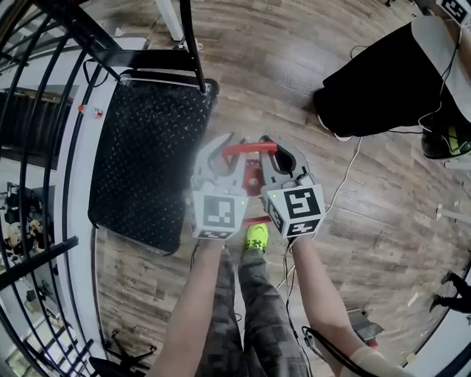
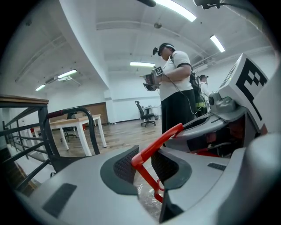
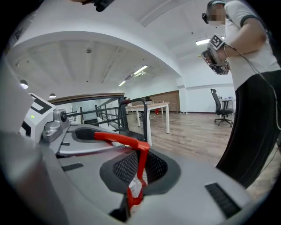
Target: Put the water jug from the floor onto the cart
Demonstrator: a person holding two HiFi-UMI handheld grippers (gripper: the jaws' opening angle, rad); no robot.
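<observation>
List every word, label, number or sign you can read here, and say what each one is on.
No readable text in any view.
Left white cube and right white cube: black square marker patterns only, no letters or numbers.

Bright ceiling lights (image 2: 178,9), fisheye edges

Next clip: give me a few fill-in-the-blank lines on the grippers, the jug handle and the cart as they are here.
1. The left gripper and the right gripper both clamp the ____ carrying handle.
2. In the head view, the cart lies to the ____ of both grippers.
3. The floor is laid in ____ planks.
Missing words: red; left; wooden.
</observation>
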